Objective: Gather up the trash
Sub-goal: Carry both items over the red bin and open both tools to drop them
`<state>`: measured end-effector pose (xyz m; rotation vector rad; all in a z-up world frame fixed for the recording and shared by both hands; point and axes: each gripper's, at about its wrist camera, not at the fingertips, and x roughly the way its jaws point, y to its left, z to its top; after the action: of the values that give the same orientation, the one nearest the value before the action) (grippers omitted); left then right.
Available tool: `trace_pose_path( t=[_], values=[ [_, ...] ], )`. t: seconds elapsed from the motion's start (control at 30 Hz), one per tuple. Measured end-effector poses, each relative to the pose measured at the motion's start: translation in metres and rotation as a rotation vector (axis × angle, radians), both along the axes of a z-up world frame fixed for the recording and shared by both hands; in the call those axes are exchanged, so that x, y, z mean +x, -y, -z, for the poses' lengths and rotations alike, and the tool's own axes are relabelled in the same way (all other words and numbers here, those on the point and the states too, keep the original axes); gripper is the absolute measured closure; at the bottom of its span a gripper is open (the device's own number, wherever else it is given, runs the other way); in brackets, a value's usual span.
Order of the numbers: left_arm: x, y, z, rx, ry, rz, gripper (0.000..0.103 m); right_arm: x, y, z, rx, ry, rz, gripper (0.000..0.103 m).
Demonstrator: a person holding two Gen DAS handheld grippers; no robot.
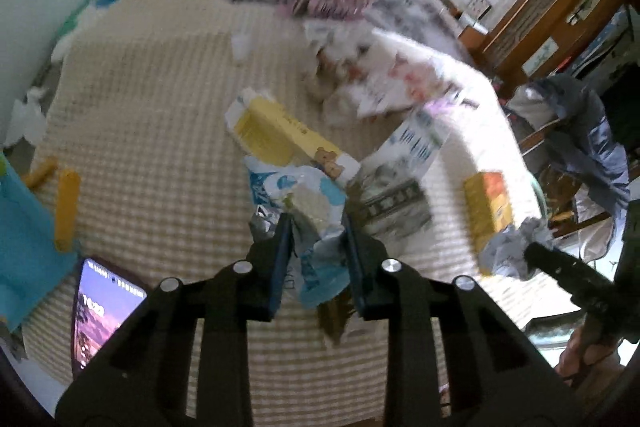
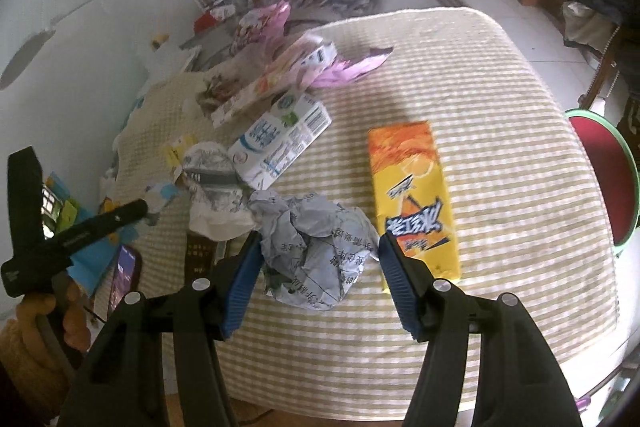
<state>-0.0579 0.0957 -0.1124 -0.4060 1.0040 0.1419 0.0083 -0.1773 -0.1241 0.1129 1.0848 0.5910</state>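
Left claw pinching a blue-white wrapper, right claw clamped on crumpled paper, looks like, over the desk.

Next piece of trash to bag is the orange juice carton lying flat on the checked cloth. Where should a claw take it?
Grip the orange carton across its narrow width at mid-length, coming from above. It lies flat, and its long side edges look free except near the right claw, which straddles crumpled paper.
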Motion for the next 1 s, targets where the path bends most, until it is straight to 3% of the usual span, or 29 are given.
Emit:
trace_pose_path(
  t=[0.23,0.5,1.0],
  values=[
    [0.020,0.029,-0.034,0.033,0.107,0.053,0.078,0.012,0.016,-0.023,0.046,0.053,0.054,0.045],
    [0.053,0.073,-0.062,0.016,0.206,0.121,0.078,0.030,0.041,-0.034,0.067,0.080,0.115,0.045],
    [0.102,0.140,-0.072,0.015,0.230,0.183,0.078,0.079,0.106,-0.041,0.092,0.091,0.188,0.045]
  ],
)
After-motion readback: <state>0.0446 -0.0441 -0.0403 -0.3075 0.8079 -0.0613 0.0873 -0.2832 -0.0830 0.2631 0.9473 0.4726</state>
